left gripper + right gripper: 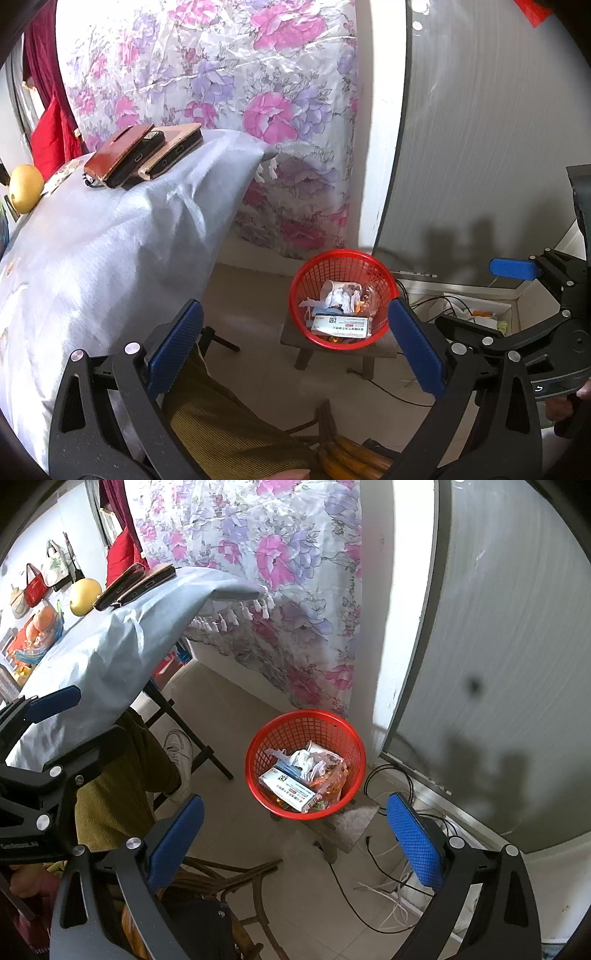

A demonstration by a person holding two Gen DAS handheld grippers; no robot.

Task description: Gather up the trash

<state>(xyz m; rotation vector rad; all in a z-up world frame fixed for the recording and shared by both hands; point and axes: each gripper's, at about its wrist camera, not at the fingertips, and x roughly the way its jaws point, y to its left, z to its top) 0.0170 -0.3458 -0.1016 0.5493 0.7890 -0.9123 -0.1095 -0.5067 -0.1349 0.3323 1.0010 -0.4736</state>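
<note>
While both grippers (295,343) (295,843) gape empty, red basket (258,753) on stool (354,823) — cables (384,864) beside.

You're in a lived-in home: a floral curtain (280,568), handbags (35,585) hung on the wall, fruit (85,596) and phones (142,153) on a cloth-covered table (110,236).

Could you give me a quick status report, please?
Both claws, left and right, open, empty. Red basket on stool, holding trash. Nothing in the way.
</note>
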